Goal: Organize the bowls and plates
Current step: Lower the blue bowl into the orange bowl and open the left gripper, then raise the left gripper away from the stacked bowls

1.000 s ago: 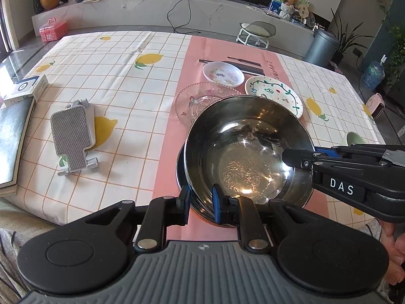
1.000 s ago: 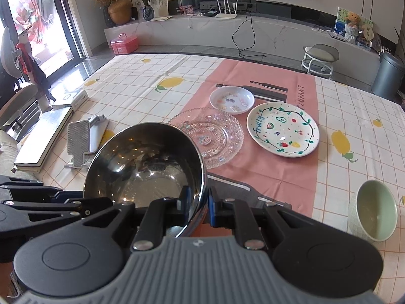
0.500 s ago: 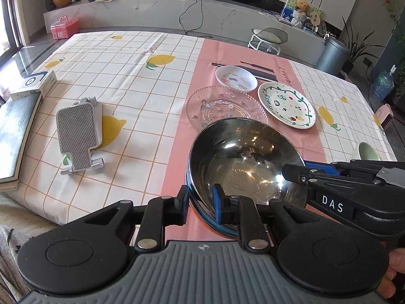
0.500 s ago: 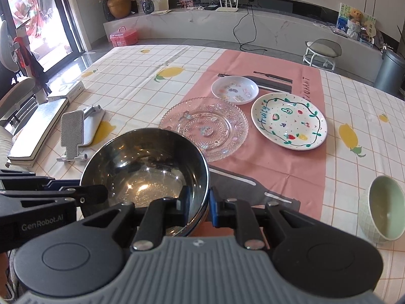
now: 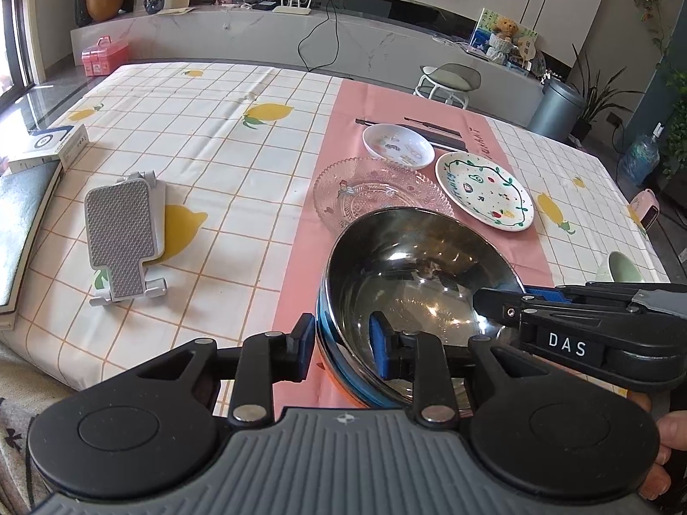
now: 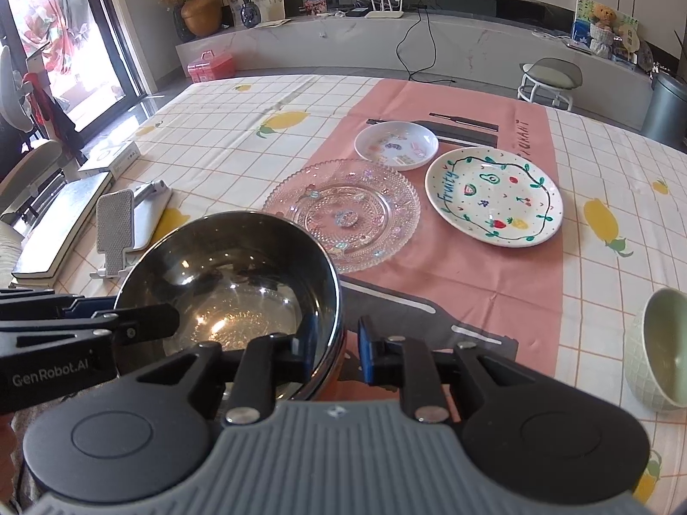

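Note:
A steel bowl (image 5: 412,274) (image 6: 223,266) stands on the pink runner near the table's front edge, with a blue and orange edge showing under it. My left gripper (image 5: 343,342) straddles its near rim, jaws opening, pads clear of the metal. My right gripper (image 6: 335,347) straddles the rim on the other side, jaws also opening with a gap on each side. Behind the bowl lie a clear glass plate (image 6: 343,210), a painted white plate (image 6: 493,197) and a small white dish (image 6: 395,143). A pale green bowl (image 6: 661,347) stands at the right.
A grey phone stand (image 5: 124,231) lies on the lemon tablecloth to the left. A dark book (image 5: 17,223) and a white box (image 5: 47,146) sit at the table's left edge. A person's fingers (image 5: 657,463) show at the lower right.
The steel bowl has come down and now rests low on the runner. Both pairs of jaws have spread away from its rim.

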